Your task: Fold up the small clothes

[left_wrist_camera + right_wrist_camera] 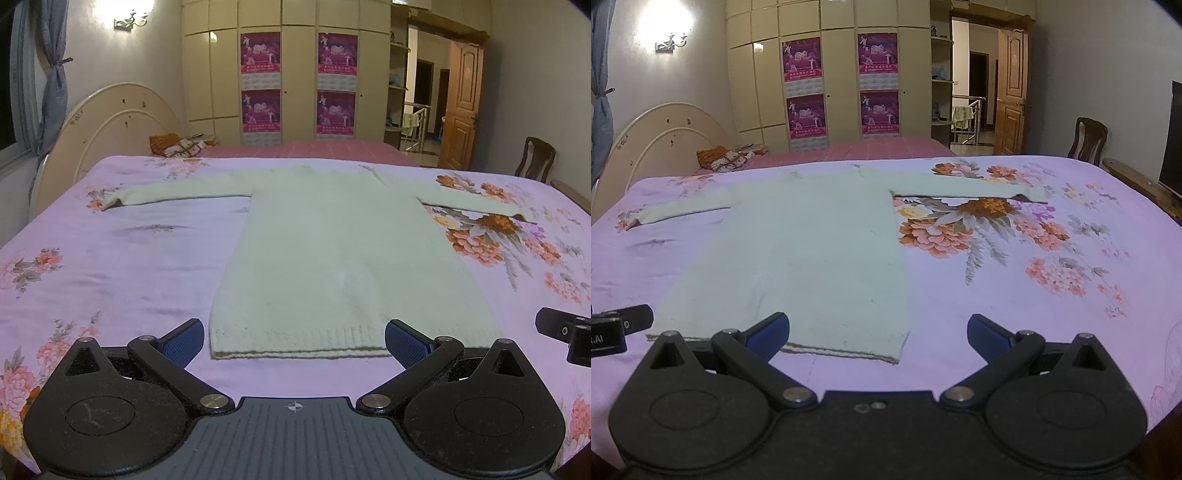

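A pale cream knitted sweater (332, 251) lies flat on the bed, hem toward me, both sleeves spread out sideways. It also shows in the right wrist view (812, 243). My left gripper (294, 341) is open and empty, just short of the hem, its blue pads (184, 341) on either side of the hem's left part. My right gripper (879, 336) is open and empty, near the hem's right corner (899, 356). Each gripper shows at the edge of the other's view, the right gripper (565, 336) and the left gripper (617, 328).
The bed has a lilac sheet (110, 266) with flower prints. Beyond it are a second bed with a pink cover (314, 149), a curved headboard (110, 122), a wardrobe (288, 74), a wooden chair (1087, 142) and an open door (1012, 92).
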The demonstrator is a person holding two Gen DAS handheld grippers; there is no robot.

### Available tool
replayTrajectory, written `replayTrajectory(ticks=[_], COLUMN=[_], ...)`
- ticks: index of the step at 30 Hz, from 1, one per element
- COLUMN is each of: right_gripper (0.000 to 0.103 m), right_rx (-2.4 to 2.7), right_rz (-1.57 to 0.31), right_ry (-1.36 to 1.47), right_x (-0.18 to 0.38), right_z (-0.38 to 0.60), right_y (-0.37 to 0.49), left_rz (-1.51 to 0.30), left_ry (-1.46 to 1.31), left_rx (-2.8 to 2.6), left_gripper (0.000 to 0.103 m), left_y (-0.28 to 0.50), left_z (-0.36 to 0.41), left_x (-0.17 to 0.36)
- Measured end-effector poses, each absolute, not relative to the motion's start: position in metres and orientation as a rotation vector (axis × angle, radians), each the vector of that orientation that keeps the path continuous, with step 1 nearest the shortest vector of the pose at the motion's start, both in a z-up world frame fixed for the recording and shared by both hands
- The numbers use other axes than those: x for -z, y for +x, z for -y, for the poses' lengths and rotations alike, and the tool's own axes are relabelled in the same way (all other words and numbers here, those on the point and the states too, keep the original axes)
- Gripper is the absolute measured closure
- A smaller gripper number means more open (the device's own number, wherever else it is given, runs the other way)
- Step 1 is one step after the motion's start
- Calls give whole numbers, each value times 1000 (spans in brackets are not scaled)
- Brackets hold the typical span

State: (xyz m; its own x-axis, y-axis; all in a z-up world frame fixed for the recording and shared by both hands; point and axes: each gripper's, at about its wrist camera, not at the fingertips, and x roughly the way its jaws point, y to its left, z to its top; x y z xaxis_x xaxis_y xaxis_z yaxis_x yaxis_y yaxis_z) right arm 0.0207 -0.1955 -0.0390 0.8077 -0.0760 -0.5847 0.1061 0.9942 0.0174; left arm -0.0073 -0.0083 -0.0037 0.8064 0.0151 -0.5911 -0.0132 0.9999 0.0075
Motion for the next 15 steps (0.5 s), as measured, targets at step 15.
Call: replayTrajectory(ticks=[15], right_gripper=[1], right_rx=[102], right_rz=[-624], right_ry=[52], right_x=[40], right_z=[200], right_y=[21], left_rz=[-632], left_ry=[5], left_rx=[-12], left_gripper=[0], left_y=[-8], left_z=[12], left_x=[3])
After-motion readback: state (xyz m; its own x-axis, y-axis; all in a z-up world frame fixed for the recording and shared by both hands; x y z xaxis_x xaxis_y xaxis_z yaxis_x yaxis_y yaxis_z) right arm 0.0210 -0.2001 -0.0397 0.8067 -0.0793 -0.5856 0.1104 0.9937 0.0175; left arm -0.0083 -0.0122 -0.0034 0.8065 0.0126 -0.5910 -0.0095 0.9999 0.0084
